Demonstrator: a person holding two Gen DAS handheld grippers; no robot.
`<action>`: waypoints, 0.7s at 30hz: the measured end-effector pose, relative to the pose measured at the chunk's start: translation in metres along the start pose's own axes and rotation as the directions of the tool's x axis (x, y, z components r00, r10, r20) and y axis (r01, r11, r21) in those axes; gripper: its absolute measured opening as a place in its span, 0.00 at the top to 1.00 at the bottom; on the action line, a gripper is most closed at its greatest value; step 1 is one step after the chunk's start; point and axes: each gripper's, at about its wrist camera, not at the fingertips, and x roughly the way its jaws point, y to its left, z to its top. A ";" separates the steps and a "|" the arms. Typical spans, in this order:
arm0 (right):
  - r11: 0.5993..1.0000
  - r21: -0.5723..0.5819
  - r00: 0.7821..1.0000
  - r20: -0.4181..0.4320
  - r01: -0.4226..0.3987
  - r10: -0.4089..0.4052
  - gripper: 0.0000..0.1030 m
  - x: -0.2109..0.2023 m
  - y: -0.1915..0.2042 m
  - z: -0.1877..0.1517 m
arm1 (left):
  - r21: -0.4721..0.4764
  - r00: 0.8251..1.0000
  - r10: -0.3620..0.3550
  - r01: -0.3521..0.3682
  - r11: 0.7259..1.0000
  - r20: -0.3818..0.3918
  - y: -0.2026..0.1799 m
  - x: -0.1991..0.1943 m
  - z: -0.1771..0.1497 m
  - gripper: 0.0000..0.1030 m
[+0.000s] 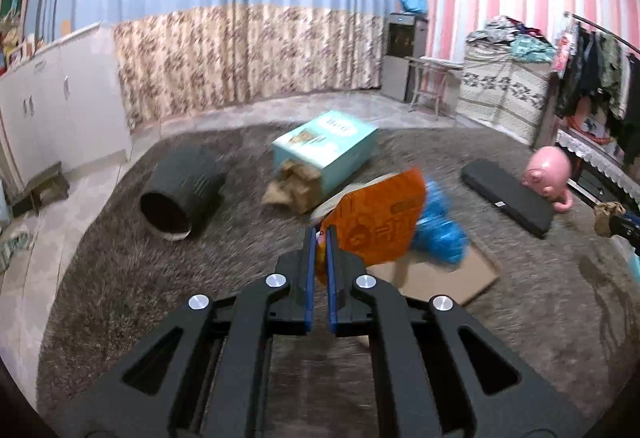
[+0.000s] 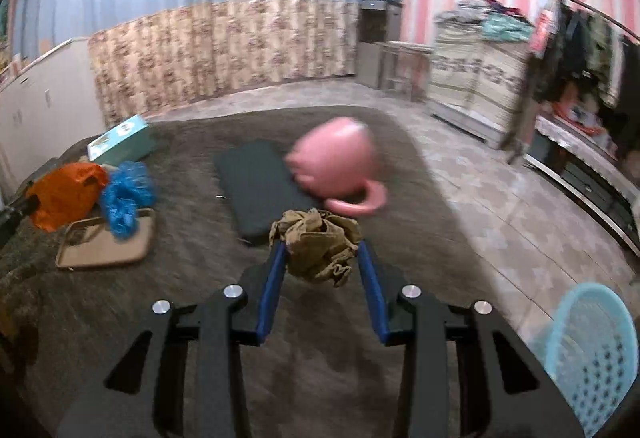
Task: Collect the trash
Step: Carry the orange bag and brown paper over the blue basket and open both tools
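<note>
- On the brown carpet [image 1: 160,278], trash lies scattered, and both tools hold a piece of it above the pile.
- The left tool [image 1: 319,234] has its blue pads nearly together, clamped on an edge of the orange bag [image 1: 380,222], which hangs lifted off the floor.
- The right tool [image 2: 322,252] stands wider, its pads pressed against the sides of a crumpled brown wad [image 2: 318,246] held clear of the carpet.
- A blue wrapper [image 1: 440,230] sits just beside the orange bag, over a flat cardboard sheet [image 1: 440,278]; whether bag and wrapper touch cannot be told through the blur.
- Beyond them a teal box [image 1: 328,146] lies on its side, with crumpled brown paper [image 1: 296,186] at its open near end.
- A dark bin [image 1: 180,190] lies tipped over left of the box, its mouth facing the camera.
- A dark flat pad [image 2: 256,186] rests on the carpet ahead of the right tool, and a pink pig toy [image 2: 336,166] stands at the pad's far right edge.
- A light blue basket [image 2: 592,358] stands at the lower right of the right wrist view, by the carpet's edge on the tiled floor [image 2: 500,198].
- Curtains [image 1: 240,50] close the far wall; a clothes rack [image 1: 600,66] stands at right.
</note>
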 end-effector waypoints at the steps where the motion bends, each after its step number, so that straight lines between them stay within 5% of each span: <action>1: 1.000 0.018 1.000 0.009 0.018 -0.018 0.63 -0.009 -0.013 -0.002 | 0.009 1.000 -0.012 0.012 1.000 0.012 -0.007 -0.006 0.004 0.97; 13: 0.940 0.214 0.959 0.041 0.267 -0.282 0.63 -0.096 -0.152 -0.038 | 0.155 0.973 -0.200 0.181 0.971 0.115 -0.117 -0.073 0.044 0.97; 21: 0.890 0.307 0.934 0.009 0.337 -0.357 0.63 -0.108 -0.208 -0.063 | 0.213 0.933 -0.354 0.333 0.919 0.070 -0.198 -0.095 0.040 0.97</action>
